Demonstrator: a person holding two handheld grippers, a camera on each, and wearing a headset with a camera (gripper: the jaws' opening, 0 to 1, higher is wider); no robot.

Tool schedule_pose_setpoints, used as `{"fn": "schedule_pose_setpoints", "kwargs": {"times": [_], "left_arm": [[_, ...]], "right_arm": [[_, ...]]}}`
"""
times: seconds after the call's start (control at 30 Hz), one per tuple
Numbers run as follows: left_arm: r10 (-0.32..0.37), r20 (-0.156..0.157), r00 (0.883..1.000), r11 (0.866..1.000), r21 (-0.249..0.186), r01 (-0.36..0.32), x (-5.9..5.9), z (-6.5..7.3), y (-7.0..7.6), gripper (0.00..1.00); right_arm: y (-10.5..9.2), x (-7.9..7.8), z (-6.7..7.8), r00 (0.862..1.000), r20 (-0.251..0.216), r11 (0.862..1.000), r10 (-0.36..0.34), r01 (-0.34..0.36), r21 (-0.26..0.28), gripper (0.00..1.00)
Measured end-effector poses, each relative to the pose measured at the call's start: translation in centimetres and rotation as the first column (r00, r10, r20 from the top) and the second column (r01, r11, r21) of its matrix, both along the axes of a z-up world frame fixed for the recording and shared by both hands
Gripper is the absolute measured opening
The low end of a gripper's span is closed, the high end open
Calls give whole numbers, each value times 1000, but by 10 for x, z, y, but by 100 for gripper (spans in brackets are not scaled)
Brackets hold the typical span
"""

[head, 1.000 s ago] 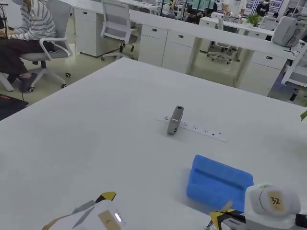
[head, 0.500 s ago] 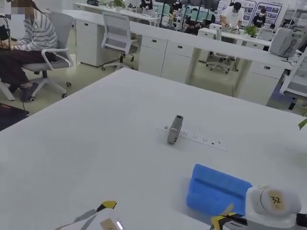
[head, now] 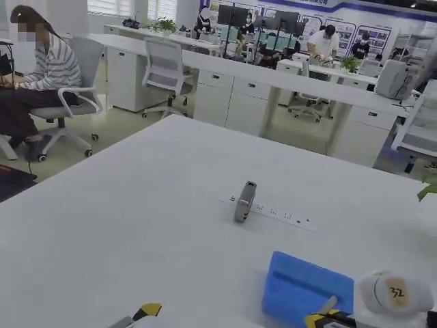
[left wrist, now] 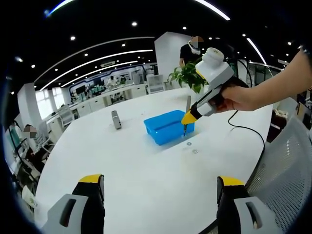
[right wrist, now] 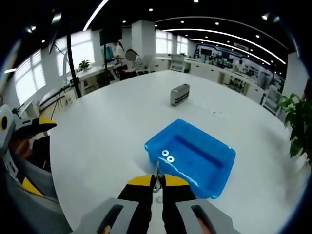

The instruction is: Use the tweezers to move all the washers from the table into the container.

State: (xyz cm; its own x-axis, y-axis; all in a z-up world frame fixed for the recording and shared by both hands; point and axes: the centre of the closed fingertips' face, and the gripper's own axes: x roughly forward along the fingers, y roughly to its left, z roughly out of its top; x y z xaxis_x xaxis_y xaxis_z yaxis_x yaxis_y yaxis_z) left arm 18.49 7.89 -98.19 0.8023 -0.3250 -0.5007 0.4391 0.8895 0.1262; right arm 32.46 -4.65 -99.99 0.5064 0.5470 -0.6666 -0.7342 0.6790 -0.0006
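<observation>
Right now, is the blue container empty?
Not empty: two washers lie inside the blue container, near one corner.

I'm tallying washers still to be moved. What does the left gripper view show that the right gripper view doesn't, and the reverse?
Left gripper view: two loose washers lie on the table beside the container; the left gripper has its fingers wide apart. Right gripper view: two washers in the container, near its closer wall. Shared: the blue container, the grey box, and the right gripper shut on the tweezers.
</observation>
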Motion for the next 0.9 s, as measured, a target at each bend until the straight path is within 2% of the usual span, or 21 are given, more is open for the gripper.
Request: {"fn": "schedule_pose_setpoints", "kwargs": {"times": [0.2, 0.3, 0.4, 0.57, 0.9], "left_arm": [[1, 1, 1000, 1000, 1, -1, 0, 0, 0, 98], [-7, 5, 1000, 1000, 7, 7, -1, 1, -2, 98], [-20, 23, 1000, 1000, 23, 19, -1, 3, -4, 99], [-17, 18, 1000, 1000, 25, 17, -1, 2, -2, 99], [-19, 11, 1000, 999, 27, 18, -1, 0, -3, 99]], "right_arm": [[1, 10, 12, 1000, 28, 1000, -2, 2, 5, 2], [2, 15, 15, 999, 45, 1000, 11, -10, -13, 2], [3, 21, 18, 998, 59, 999, 22, -21, -27, 2], [5, 31, 22, 997, 75, 999, 24, -22, -36, 2], [5, 49, 10, 998, 69, 999, -8, 12, -49, 2]]}}
